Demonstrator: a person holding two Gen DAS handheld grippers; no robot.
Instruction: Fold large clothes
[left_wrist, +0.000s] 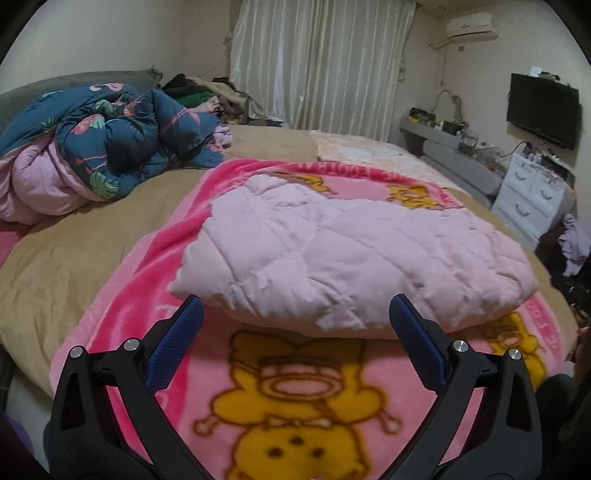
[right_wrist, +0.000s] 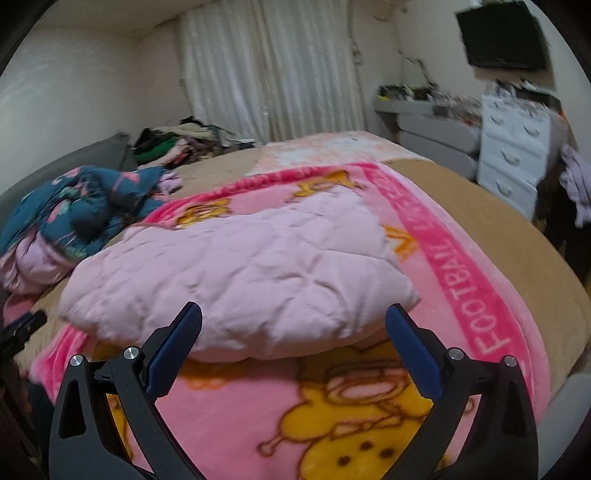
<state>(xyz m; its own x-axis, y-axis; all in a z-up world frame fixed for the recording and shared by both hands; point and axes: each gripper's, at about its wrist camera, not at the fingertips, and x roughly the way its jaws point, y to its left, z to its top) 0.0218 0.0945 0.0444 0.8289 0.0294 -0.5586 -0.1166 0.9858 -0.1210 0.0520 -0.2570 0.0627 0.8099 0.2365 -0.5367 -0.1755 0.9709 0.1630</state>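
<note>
Left of the folded pale pink quilted garment (left_wrist: 343, 254) there's a bunched-up blue flamingo duvet (left_wrist: 110, 136) on the bed (left_wrist: 85, 243). The garment sits on a pink cartoon blanket (left_wrist: 288, 387). Just in front of it, left gripper (left_wrist: 295, 314) and right gripper (right_wrist: 293, 317) both have fingers spread wide, holding nothing. White dresser (right_wrist: 513, 147) off to its right.

"FOOTBALL" in white along the pink blanket's (right_wrist: 480, 280) border

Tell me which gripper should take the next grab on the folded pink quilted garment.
Probably left: the left gripper, open, faces the pink quilted garment's near-left corner. The right gripper, also open, faces mid-edge.
</note>
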